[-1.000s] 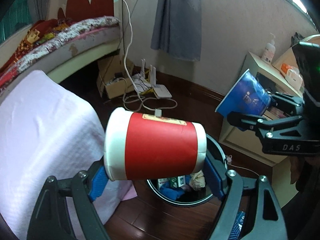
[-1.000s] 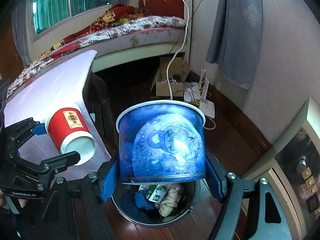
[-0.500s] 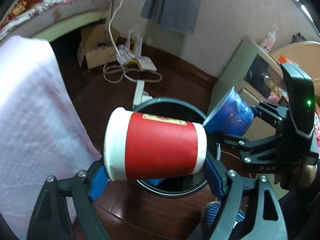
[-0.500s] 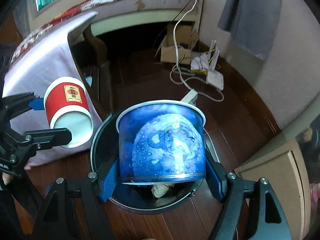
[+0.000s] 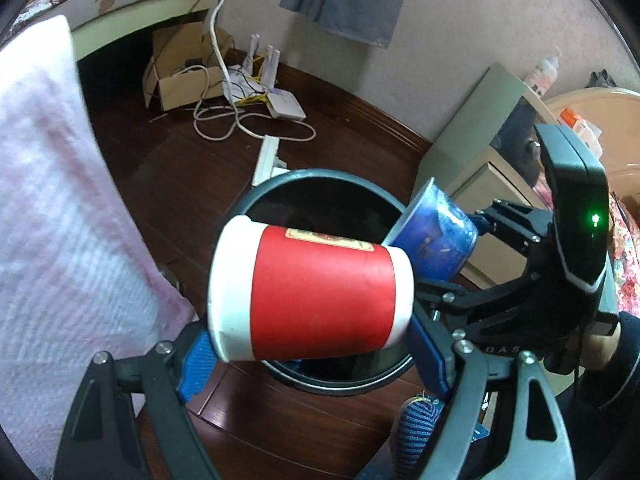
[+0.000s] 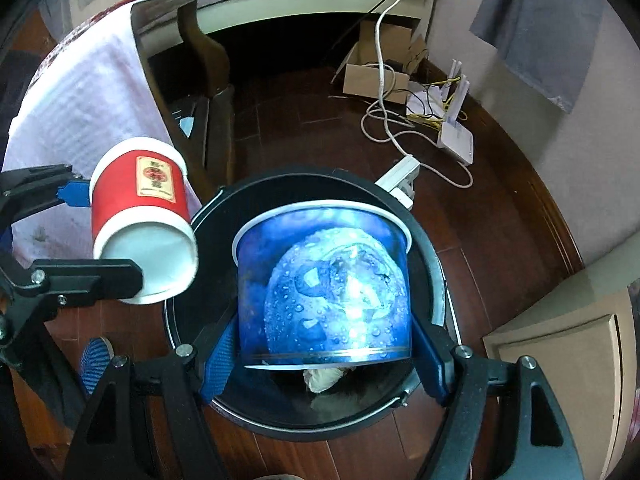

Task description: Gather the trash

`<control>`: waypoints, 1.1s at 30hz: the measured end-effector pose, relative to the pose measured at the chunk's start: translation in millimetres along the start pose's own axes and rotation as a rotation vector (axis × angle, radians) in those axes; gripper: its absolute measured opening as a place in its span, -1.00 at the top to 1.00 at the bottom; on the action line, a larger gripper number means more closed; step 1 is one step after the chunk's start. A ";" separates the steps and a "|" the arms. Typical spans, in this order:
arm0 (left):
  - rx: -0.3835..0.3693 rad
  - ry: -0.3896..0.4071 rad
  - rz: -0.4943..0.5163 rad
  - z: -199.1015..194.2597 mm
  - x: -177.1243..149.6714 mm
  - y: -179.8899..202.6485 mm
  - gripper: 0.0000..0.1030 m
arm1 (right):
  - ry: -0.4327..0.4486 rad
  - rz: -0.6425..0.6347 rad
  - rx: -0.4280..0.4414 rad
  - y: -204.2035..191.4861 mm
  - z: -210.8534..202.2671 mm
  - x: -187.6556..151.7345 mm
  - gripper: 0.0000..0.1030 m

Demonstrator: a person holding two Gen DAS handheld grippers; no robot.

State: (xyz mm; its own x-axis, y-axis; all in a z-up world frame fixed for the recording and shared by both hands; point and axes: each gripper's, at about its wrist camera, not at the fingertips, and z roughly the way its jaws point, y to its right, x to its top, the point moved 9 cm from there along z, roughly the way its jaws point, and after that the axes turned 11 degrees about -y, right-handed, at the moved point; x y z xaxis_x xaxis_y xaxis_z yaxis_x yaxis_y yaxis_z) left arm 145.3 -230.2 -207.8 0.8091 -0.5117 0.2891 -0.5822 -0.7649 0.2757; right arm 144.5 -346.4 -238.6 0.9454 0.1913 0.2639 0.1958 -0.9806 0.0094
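My left gripper is shut on a red paper cup with white ends, held sideways over the round black trash bin. My right gripper is shut on a blue cup printed with water drops, right above the same bin. From the right wrist view, the red cup and the left gripper hang over the bin's left rim. The left wrist view has the blue cup and the right gripper at the bin's right rim. Crumpled white trash lies inside the bin.
A chair draped with a pale pink towel stands left of the bin. A power strip, cables, a router and a cardboard box lie on the dark wood floor behind it. A beige cabinet stands to the right.
Both grippers have sunk toward the bin and tilted further downward, each still holding its cup. The bin now fills more of both views.
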 end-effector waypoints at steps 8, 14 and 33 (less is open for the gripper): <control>0.098 -0.009 -0.143 -7.5 -3.7 -37.9 -0.97 | -0.074 0.033 -0.106 24.5 27.4 -18.3 -1.00; 0.220 0.055 -0.173 -22.5 -15.6 -59.2 -0.97 | -0.004 0.061 -0.098 20.3 9.0 -4.1 -1.00; 0.319 0.112 -0.174 -51.2 -26.1 -64.0 -0.97 | 0.086 0.026 -0.083 -20.3 -38.1 20.2 -1.00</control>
State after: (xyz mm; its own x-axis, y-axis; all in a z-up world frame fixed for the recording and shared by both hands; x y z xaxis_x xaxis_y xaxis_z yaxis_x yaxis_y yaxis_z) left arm 157.3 -147.8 -186.1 0.8697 -0.3311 0.3660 -0.3685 -0.9290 0.0351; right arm 149.7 -324.2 -196.7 0.9234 0.1652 0.3465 0.1464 -0.9860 0.0800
